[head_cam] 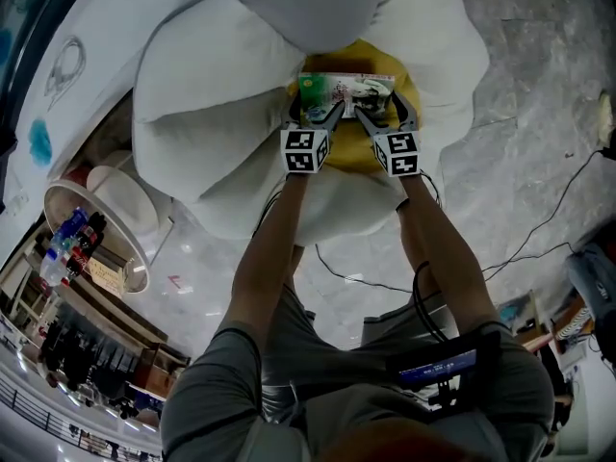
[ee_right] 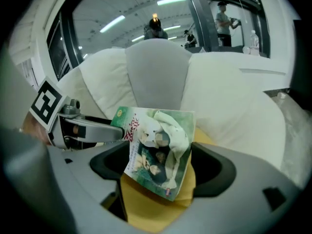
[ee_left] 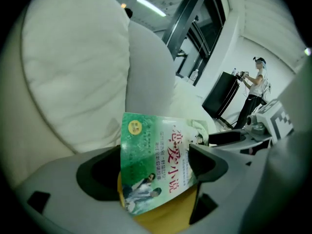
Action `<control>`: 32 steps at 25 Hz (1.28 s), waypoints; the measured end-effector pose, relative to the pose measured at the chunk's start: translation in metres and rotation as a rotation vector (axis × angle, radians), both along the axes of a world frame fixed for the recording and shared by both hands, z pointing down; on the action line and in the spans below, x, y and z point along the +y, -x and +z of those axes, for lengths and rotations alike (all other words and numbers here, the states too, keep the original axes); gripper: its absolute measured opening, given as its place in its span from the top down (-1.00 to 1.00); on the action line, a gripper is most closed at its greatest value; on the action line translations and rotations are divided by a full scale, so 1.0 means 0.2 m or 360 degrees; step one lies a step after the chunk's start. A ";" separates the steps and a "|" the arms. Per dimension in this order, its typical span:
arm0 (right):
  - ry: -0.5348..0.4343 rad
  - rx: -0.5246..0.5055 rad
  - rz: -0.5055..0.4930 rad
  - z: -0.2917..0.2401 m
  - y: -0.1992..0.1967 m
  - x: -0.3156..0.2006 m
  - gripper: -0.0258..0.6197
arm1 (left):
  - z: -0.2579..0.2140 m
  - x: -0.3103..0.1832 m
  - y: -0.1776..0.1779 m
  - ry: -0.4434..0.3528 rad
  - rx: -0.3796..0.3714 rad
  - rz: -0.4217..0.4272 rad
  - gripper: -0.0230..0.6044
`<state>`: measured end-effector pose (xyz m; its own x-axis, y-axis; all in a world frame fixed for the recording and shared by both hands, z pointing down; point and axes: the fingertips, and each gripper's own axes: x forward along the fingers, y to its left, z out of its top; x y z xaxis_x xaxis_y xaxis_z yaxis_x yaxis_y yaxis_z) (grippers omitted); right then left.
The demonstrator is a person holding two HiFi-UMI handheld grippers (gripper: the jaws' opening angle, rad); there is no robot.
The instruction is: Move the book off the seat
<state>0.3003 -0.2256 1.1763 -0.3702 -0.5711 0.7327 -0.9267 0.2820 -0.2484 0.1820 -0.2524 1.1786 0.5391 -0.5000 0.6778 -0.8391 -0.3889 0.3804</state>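
Note:
A green paperback book (head_cam: pixel 345 90) rests tilted at the back of the yellow seat cushion (head_cam: pixel 352 152) of a white, petal-shaped chair (head_cam: pixel 202 123). My left gripper (head_cam: pixel 314 115) is over the book's left half and my right gripper (head_cam: pixel 387 114) is over its right half. In the left gripper view the book (ee_left: pixel 156 165) fills the gap of the left gripper (ee_left: pixel 153 172), whose jaws stand wide. The right gripper view shows the book (ee_right: pixel 161 150) inside the equally wide right gripper (ee_right: pixel 163 172). I see neither gripper's pads pressing on the cover.
Tall white back cushions (ee_right: pixel 156 72) rise right behind the book. A round white side table (head_cam: pixel 117 200) with bottles stands left of the chair. Cables (head_cam: pixel 539 239) trail over the marble floor on the right. A person (ee_left: pixel 256 89) stands far off.

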 end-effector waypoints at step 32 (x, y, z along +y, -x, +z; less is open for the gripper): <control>-0.1361 -0.0232 -0.0043 -3.85 0.20 -0.34 -0.26 | -3.88 -0.26 0.18 -0.1472 -0.0014 -0.0265 -0.42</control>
